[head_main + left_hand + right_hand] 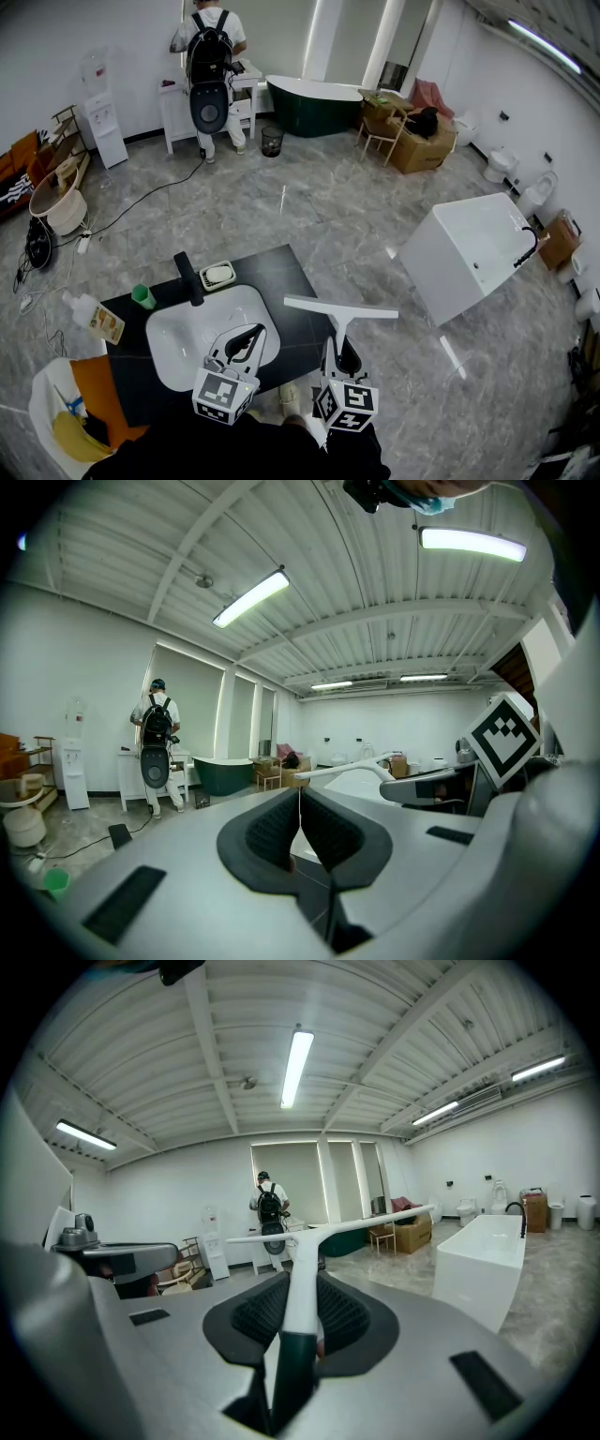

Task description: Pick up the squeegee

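Smooth white plastic on the squeegee [341,308], dark green at its grip. Ribbed matt black on the pads [343,1314] of the right gripper [302,1288]; matt grey shell. Glossy white basin [173,342]; matt black countertop [281,272]; polished grey marble-look floor [319,206].

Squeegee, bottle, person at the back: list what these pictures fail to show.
- Squeegee handle's lower end: right gripper view, sunk between the jaws of the right gripper; head view, under that gripper.
- Bottle label: head view, too small to read.
- Person's hands: head view, behind the backpack.
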Action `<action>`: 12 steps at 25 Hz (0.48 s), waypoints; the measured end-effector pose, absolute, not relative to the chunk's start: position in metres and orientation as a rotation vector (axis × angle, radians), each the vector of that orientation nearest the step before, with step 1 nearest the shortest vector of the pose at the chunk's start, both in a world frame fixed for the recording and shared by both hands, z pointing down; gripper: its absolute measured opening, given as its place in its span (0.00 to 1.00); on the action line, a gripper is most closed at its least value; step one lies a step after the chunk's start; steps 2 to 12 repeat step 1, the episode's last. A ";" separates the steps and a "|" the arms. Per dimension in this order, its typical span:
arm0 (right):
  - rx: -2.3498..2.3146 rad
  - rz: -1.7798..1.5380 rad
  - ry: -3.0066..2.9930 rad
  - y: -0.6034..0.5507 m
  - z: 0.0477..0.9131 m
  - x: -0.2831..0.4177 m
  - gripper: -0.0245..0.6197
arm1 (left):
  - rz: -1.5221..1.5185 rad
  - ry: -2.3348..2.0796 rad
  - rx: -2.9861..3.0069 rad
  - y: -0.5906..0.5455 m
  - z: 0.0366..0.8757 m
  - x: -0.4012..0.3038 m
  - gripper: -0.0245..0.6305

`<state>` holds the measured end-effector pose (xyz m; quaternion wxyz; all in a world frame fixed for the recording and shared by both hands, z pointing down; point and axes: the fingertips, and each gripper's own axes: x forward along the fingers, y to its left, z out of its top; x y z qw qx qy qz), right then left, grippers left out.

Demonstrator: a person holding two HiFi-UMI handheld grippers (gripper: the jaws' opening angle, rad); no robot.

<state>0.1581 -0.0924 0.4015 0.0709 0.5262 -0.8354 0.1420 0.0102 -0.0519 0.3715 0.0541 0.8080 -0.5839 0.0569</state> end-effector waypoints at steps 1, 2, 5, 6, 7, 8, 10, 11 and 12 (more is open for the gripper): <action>1.582 0.427 -2.513 -0.093 0.401 0.158 0.20 | 0.173 -1.774 2.455 -0.052 0.371 0.010 0.07; 1.582 0.427 -2.513 -0.093 0.401 0.158 0.20 | 0.173 -1.774 2.455 -0.052 0.371 0.010 0.07; 1.582 0.427 -2.513 -0.093 0.401 0.158 0.20 | 0.173 -1.774 2.455 -0.052 0.371 0.010 0.07; 1.582 0.427 -2.513 -0.093 0.401 0.158 0.20 | 0.173 -1.774 2.455 -0.052 0.371 0.010 0.07; 1.582 0.427 -2.513 -0.093 0.401 0.158 0.20 | 0.173 -1.774 2.455 -0.052 0.371 0.010 0.07; 1.582 0.427 -2.513 -0.093 0.401 0.158 0.20 | 0.173 -1.774 2.455 -0.052 0.371 0.010 0.07; 1.582 0.427 -2.513 -0.093 0.401 0.158 0.20 | 0.173 -1.774 2.455 -0.052 0.371 0.010 0.07; 1.582 0.427 -2.513 -0.093 0.401 0.158 0.20 | 0.173 -1.774 2.455 -0.052 0.371 0.010 0.07; 1.582 0.427 -2.513 -0.093 0.401 0.158 0.20 | 0.173 -1.774 2.455 -0.052 0.371 0.010 0.07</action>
